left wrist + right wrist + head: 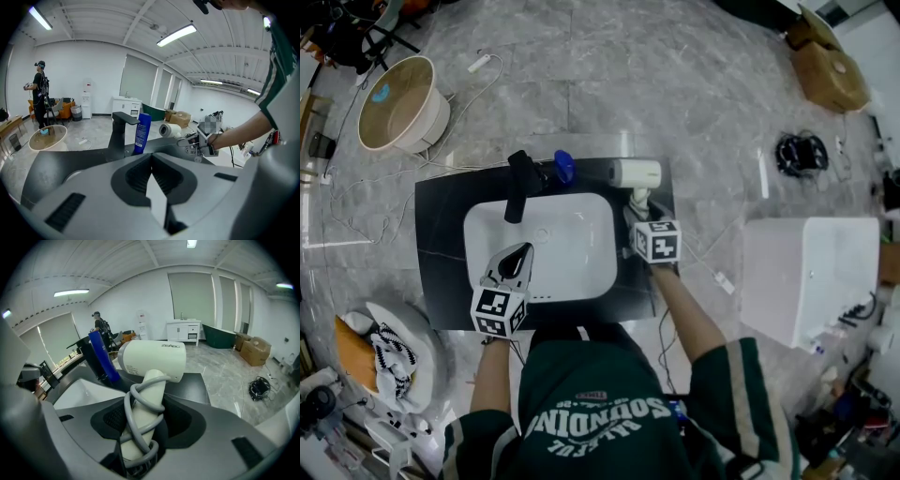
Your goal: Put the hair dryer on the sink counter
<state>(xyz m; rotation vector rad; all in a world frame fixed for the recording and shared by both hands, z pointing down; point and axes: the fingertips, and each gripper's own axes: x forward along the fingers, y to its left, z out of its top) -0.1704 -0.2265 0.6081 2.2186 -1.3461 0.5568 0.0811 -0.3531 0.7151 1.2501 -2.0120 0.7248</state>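
The white hair dryer (635, 172) is over the back right corner of the black sink counter (441, 234); whether it touches the top I cannot tell. My right gripper (639, 212) is shut on its handle, which has the grey cord wound round it (140, 404). The dryer's barrel (152, 359) lies crosswise just beyond the jaws. My left gripper (517, 255) hovers over the front left of the white basin (572, 244), shut with nothing in it (151, 159). From the left gripper view the dryer (168, 130) shows end-on past the faucet.
A black faucet (521, 183) and a blue bottle (565, 166) stand at the counter's back edge, left of the dryer. On the floor are a round tub (398, 103), a white box (811, 281), cardboard boxes (830, 70) and a cable coil (800, 152). A person (41, 93) stands far off.
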